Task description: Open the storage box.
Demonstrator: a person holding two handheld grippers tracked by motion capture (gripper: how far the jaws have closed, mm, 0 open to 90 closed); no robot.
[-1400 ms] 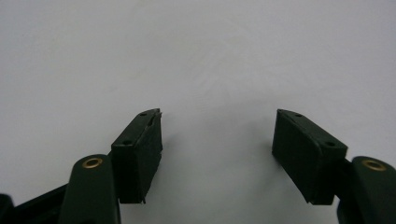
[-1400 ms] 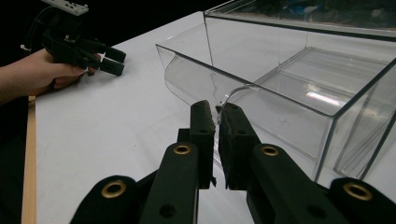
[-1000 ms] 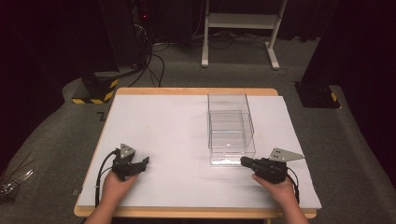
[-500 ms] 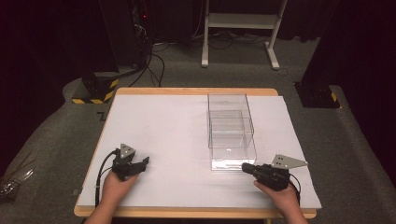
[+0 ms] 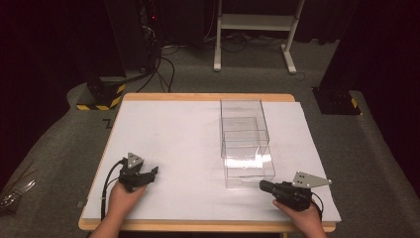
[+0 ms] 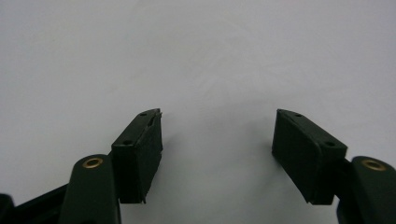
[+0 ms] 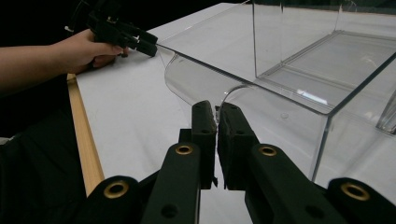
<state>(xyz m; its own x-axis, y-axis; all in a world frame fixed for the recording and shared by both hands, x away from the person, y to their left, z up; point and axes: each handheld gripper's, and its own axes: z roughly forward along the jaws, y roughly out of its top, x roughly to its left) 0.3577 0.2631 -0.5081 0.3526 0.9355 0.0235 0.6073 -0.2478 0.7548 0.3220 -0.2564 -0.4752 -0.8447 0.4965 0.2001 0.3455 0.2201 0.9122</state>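
A clear acrylic box (image 5: 241, 115) stands on the white table (image 5: 173, 129), right of centre. Its clear drawer (image 5: 248, 169) is slid out toward the near edge. My right gripper (image 5: 262, 185) lies at the drawer's front, pointing left. In the right gripper view its jaws are pressed together (image 7: 217, 109) on the thin curved lip of the drawer front (image 7: 280, 116). My left gripper (image 5: 152, 173) rests at the near left of the table, well apart from the box. It stands open (image 6: 217, 135) over bare white surface with nothing between the pads.
The table's wooden front edge (image 7: 84, 140) runs just behind my right gripper. The other hand and left gripper (image 7: 123, 35) show far off in the right gripper view. Beyond the table are a black stand with cables (image 5: 148, 54) and a white frame (image 5: 255, 29).
The right gripper has drawn back toward the near edge, and the drawer has slid further out of the box with it. The left gripper has stayed put.
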